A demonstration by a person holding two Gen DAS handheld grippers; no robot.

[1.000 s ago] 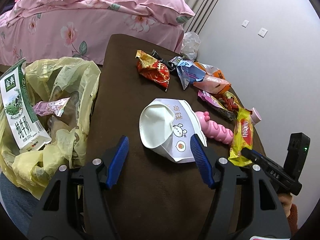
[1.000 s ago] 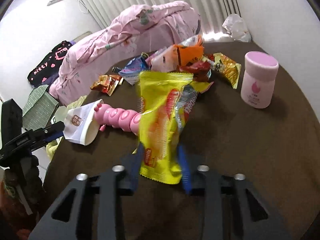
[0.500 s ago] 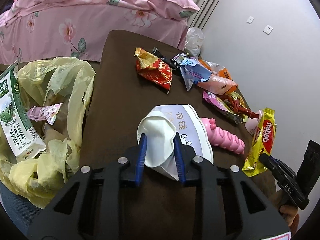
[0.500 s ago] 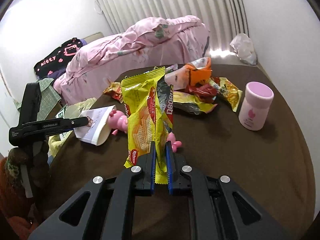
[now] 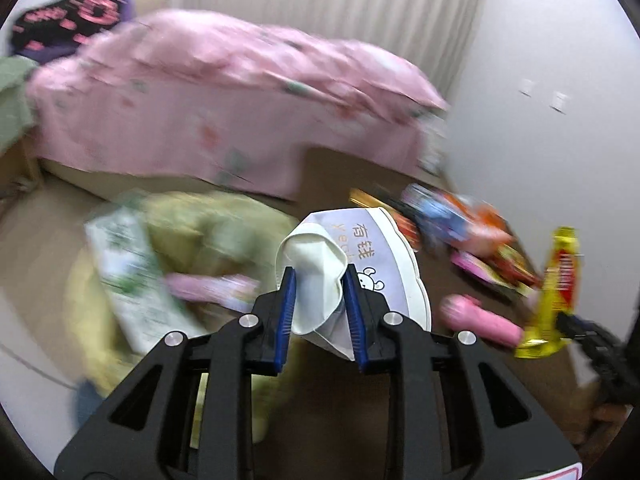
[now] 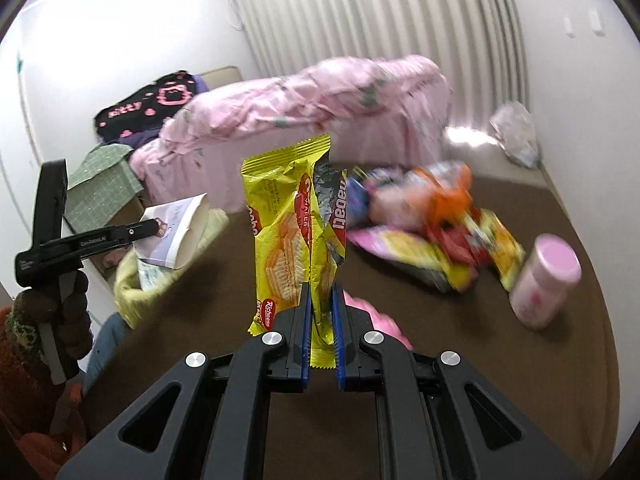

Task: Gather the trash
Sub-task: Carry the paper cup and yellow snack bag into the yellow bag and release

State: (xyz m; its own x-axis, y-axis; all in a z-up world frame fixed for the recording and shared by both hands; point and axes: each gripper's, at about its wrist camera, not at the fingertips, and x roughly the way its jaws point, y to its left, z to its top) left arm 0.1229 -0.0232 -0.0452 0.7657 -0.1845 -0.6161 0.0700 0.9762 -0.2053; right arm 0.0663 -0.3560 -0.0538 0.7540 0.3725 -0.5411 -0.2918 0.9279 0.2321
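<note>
My left gripper (image 5: 318, 280) is shut on a crushed white paper cup (image 5: 360, 256) and holds it in the air above the table's left edge, by the yellow trash bag (image 5: 208, 232). The cup (image 6: 176, 236) and left gripper (image 6: 154, 224) also show in the right wrist view. My right gripper (image 6: 321, 292) is shut on a yellow wafer wrapper (image 6: 296, 224), held upright above the brown table (image 6: 440, 360). The wrapper (image 5: 556, 292) also shows in the left wrist view.
A pile of snack wrappers (image 6: 432, 216) lies at the table's far side, with a pink jar (image 6: 546, 280) to its right and a pink toy (image 5: 480, 320) nearer. A milk carton (image 5: 132, 276) sits in the trash bag. A pink bed (image 6: 304, 116) stands behind.
My left gripper closed on the paper cup, lifted it off the table and swung left toward the bag. My right gripper closed on the yellow wrapper and raised it.
</note>
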